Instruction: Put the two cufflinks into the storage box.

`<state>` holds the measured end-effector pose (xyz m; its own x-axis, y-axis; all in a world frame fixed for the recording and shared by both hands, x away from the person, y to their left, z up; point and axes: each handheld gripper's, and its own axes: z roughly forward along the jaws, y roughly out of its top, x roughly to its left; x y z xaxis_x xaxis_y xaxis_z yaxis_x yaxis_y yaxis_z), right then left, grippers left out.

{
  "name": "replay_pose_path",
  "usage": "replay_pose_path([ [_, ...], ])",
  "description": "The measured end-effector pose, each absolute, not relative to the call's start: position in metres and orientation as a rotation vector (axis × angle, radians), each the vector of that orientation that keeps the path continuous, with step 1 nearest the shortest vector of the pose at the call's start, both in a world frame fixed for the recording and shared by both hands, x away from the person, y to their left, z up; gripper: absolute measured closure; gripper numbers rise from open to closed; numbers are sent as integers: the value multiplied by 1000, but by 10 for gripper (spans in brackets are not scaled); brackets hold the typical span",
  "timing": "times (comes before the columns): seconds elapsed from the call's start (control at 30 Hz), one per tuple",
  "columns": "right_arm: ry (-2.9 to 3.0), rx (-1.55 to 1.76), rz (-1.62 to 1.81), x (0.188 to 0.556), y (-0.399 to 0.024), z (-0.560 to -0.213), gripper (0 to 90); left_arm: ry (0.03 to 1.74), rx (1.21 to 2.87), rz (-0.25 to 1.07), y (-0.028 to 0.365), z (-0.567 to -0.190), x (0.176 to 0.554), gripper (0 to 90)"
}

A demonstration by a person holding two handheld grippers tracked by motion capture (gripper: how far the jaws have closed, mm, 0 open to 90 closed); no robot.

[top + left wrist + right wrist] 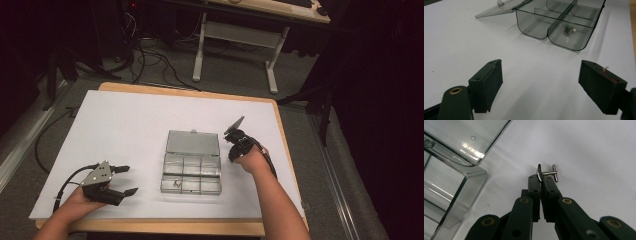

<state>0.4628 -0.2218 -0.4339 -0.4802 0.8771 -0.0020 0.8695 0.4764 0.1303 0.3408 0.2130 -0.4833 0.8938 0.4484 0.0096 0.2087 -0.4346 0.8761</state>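
Right gripper [541, 178] closed on a cufflink [547, 173], pinching its disc edge-on at the very jaw tips, just beside the open clear box [192, 161], off its lid-side right corner. The cufflink looks light, rigid, polished metal: likely slippery, prone to swivel or pop out of so small a bite. Better hold: flat faces of the disc. Left gripper [123, 180] wide open, empty, low over the surface [125, 120], well left of the box. A second small metal piece [570, 30] lies in a near compartment.

A smoky-grey clear box [191, 167] sits on a white sheet [125, 130]; black right gripper [540, 178] pinches a silver cufflink [548, 173].
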Motion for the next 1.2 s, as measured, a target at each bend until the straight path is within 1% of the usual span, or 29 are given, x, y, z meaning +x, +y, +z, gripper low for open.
replay_pose_path([
  [0.07, 2649, 1546, 175, 463, -222, -434, 873, 476, 2032, 294, 213, -483, 341, 200],
  [0.1, 2660, 1528, 182, 461, -222, -432, 888, 476, 2033, 291, 213, -483, 341, 200],
  [0.6, 2681, 1503, 200, 453, -220, -427, 889, 474, 2035, 292, 213, -483, 341, 200],
  [0.87, 2772, 1489, 140, 446, -222, -422, 888, 475, 2034, 290, 213, -483, 341, 200],
  [1.03, 2822, 1476, 81, 443, -220, -426, 884, 475, 2035, 291, 213, -483, 341, 201],
  [1.2, 2794, 1518, 107, 445, -216, -428, 856, 476, 2034, 291, 213, -483, 341, 201],
])
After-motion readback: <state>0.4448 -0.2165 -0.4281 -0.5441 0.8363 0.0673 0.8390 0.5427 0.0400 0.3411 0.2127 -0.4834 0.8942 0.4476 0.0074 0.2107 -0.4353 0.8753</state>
